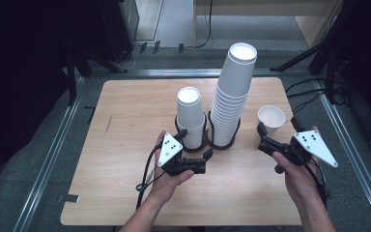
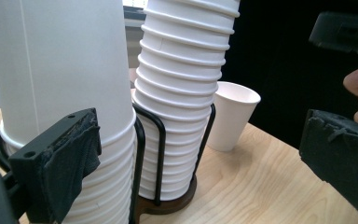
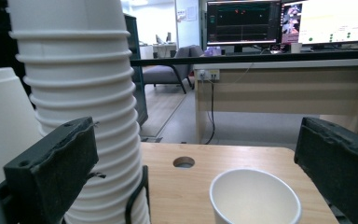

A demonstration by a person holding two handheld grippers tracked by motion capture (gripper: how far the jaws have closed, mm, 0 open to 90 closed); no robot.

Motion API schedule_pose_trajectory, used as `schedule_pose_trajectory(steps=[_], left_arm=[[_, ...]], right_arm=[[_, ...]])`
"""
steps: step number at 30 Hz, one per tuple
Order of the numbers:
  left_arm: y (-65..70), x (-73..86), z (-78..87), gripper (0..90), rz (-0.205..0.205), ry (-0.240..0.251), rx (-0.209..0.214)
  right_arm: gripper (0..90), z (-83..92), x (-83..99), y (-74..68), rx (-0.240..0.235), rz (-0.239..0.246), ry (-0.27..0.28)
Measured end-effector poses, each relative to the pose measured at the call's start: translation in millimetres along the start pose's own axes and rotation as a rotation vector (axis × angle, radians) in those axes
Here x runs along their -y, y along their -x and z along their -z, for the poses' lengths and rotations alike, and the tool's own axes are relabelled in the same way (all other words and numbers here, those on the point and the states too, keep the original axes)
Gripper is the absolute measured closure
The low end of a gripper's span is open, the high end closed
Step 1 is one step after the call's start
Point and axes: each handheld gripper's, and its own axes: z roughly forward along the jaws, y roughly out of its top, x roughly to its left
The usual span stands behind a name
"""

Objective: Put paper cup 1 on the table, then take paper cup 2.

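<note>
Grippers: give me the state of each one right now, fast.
Left gripper: open, holding nothing, jaws beside the short cup stack.
Right gripper: open, holding nothing, the single paper cup just ahead of it.

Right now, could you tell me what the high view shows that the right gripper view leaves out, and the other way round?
The high view alone takes in the whole wooden table, both hands, the left gripper open beside the short cup stack, and the right gripper near the single cup. The right gripper view alone gives the desk with lit monitors behind the table, and a round hole in the tabletop. Both show the tall cup stack in its black wire holder and the upright single cup standing apart from it.
</note>
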Motion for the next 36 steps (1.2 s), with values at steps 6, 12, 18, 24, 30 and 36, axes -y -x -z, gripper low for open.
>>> schedule_pose_trajectory(steps=[6, 12, 18, 24, 30, 36], left_arm=[[2.3, -4.4, -7.9, 0.0, -0.013, -0.001, -0.007], [4.9, -6.2, -13.4, 0.0, -0.025, -0.003, -0.015], [8.0, -8.2, -20.3, 0.0, -0.034, -0.010, -0.037], [12.3, -9.1, -29.5, 0.0, -0.032, -0.015, -0.043], [16.2, -9.9, -35.8, 0.0, -0.049, -0.019, -0.041], [22.5, -11.5, -44.5, 0.0, -0.073, -0.019, -0.044]], right_arm=[[0.0, -4.8, -17.8, -16.5, -0.028, 0.014, 0.015], [0.0, -7.9, -28.8, -24.3, -0.055, -0.005, 0.027], [0.0, -10.8, -47.4, -28.1, -0.079, -0.010, 0.035], [0.0, -14.1, -59.9, -32.9, -0.094, -0.001, 0.040], [0.0, -18.3, -64.4, -35.4, -0.107, -0.014, 0.040], [0.0, -22.9, -66.6, -40.7, -0.127, -0.008, 0.034]])
